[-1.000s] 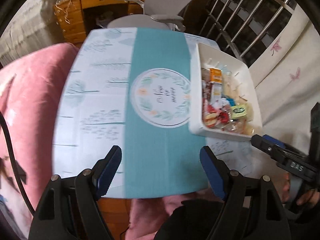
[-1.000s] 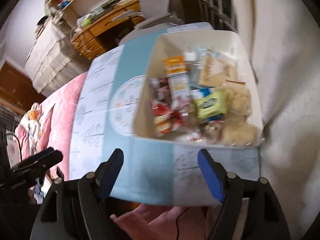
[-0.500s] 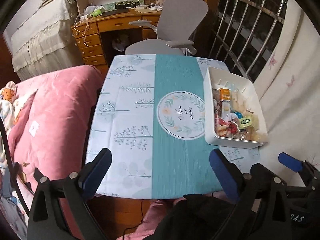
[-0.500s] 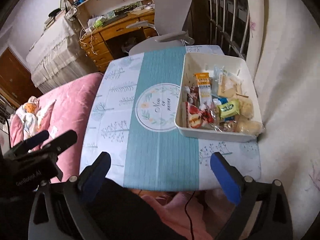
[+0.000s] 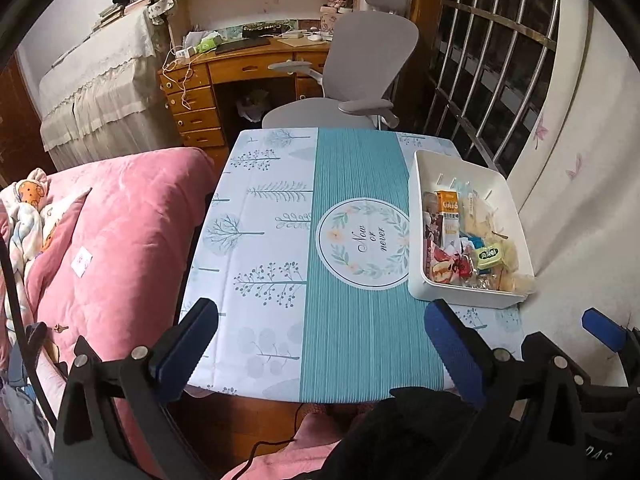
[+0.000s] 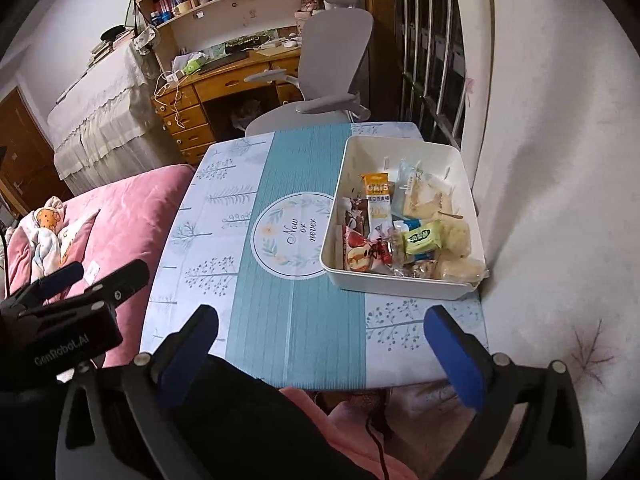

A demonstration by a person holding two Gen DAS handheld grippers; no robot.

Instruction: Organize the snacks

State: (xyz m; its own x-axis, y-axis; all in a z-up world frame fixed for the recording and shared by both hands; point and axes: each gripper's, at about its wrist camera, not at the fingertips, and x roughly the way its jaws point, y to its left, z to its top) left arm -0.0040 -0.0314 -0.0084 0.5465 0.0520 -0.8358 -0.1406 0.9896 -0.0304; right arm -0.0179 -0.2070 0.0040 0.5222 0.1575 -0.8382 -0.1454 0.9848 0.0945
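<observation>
A white bin (image 5: 416,208) (image 6: 340,200) stands on the right side of the table and holds several wrapped snacks, among them an orange oats bar (image 5: 449,210) (image 6: 378,196) and a green packet (image 5: 490,255) (image 6: 422,237). My left gripper (image 5: 320,344) is open and empty, held back over the table's near edge. My right gripper (image 6: 320,344) is open and empty, also back from the near edge, with the bin ahead and slightly right. Each gripper shows at the side of the other's view.
The table carries a teal and white cloth (image 5: 344,288) (image 6: 288,312). A pink quilt (image 5: 128,232) lies to the left, a wall (image 6: 560,200) to the right. A grey chair (image 5: 360,80) and wooden desk (image 5: 224,76) stand beyond the far edge.
Both grippers have pulled back and up from the table and bin, so more of the room shows. Their jaws have spread wider. The snacks in the bin have not moved.
</observation>
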